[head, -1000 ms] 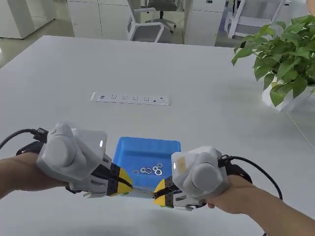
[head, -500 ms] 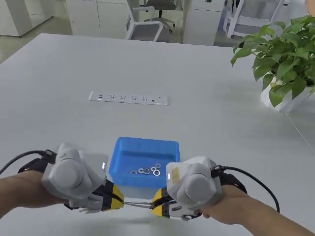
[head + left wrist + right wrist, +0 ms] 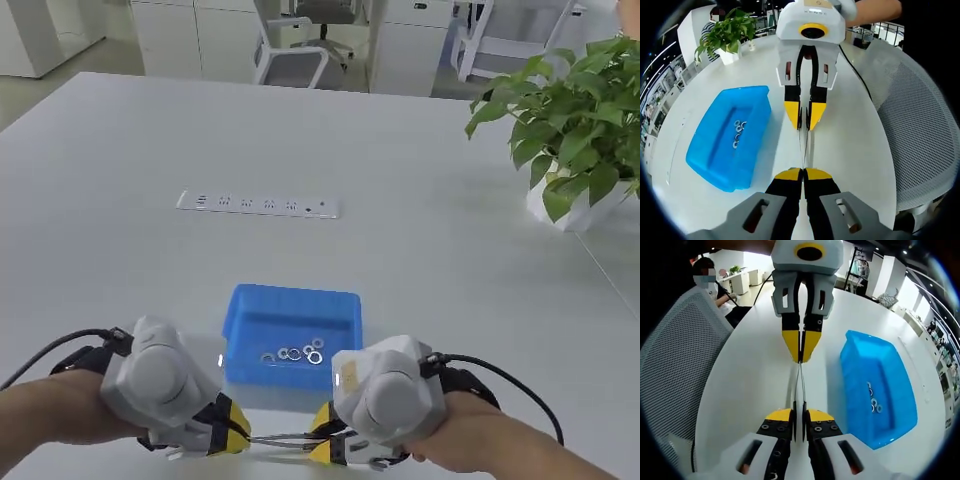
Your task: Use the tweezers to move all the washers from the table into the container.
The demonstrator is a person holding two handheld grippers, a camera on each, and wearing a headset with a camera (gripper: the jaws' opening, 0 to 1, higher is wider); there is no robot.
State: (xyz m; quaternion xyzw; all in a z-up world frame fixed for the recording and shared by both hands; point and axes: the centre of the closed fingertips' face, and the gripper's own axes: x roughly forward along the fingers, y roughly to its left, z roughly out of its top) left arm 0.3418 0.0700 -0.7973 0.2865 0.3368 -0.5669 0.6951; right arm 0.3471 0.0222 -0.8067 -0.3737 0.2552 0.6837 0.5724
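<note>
Left gripper: we see it low in the head view, left of centre, pointing toward the other gripper. In its own view its yellow-tipped fingers are closed on one end of the tweezers.
Right gripper: it faces the left one, nose to nose. Its fingers are clamped on the tweezers' other end, and we can make out both thin metal arms pinched between them.
Tweezers: they bridge the short gap between the two grippers, held at both ends, above the near part of the table and just in front of the container.
Container: a blue tray resting on the table, just beyond the grippers.
Washers: we see a small cluster of metal rings lying on the container's floor.
Table: a pale grey top.
Power strip: it lies flat on the table, well beyond the container.
Plant: leafy green, in a white pot at the table's far right.
Mesh chair: it stands beside the table's edge in both gripper views.
</note>
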